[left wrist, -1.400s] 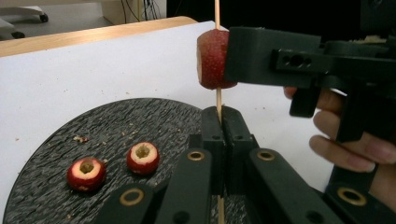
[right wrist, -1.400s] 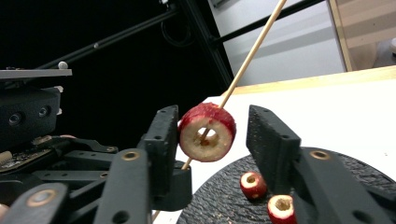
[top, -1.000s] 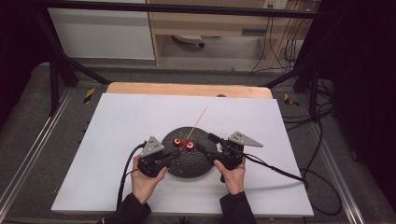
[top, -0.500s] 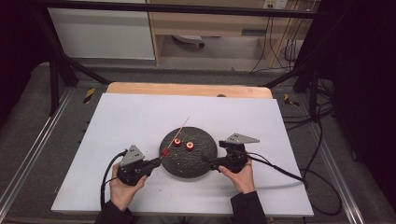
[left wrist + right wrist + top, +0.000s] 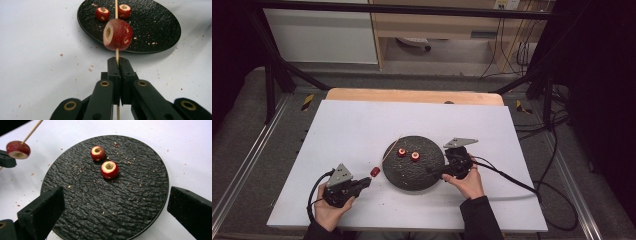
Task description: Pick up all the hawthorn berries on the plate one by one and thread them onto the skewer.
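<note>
High view: my left gripper pinches a skewer carrying one red fruit just off the black plate; my right gripper over the plate edge | Left gripper view: jaws pressed on skewer | Right gripper view: jaws just opened wide, nothing between them, two fruits ahead on plate.

A lab test bench

We see a black frame, loose cables and a white board on the table.
</note>
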{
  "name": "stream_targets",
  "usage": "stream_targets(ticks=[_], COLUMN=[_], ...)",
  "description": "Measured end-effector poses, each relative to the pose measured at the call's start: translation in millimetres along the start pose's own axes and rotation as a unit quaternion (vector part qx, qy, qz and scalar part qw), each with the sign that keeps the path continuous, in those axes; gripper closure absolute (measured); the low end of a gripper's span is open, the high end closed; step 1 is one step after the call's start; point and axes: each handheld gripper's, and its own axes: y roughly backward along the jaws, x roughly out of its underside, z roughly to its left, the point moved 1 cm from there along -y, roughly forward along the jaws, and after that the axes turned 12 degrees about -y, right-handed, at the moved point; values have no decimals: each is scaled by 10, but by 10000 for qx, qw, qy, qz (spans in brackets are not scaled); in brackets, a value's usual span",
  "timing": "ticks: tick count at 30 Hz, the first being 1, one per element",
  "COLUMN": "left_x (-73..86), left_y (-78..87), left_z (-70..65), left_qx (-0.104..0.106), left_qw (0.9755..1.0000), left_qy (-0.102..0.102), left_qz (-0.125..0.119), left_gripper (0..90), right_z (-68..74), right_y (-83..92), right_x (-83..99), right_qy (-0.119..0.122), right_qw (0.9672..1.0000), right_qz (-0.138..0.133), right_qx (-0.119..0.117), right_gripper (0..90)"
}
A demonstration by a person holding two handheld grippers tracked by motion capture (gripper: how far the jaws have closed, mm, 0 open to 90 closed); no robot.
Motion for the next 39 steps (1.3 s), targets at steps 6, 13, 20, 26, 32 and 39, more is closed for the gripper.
stream_targets(ticks=[6,13,20,26,32,39], left_x=[100,136,143,147,146,147], left_y=[46,73,74,70,60,50], left_z=[49,68,70,75,72,73], left_qx=[-50,-53,-35,-20,-6,-1], left_qw=[9999,9999,9999,9999,9999,9999], left_qy=[45,69,45,69,67,66], left_qz=[89,61,104,114,139,158], left_gripper=[883,883,883,883,883,883], right_z=[79,179,248,260,250,245], right_y=[-85,-211,-400,-594,-731,-825], right_x=[-141,-356,-536,-618,-638,-653], right_qy=[182,297,431,460,449,388], right_qw=[9993,9980,9941,9885,9832,9814], right_qz=[296,520,933,1358,1678,1794], right_qx=[97,198,344,477,560,570], right_gripper=[32,53,85,132,188,268])
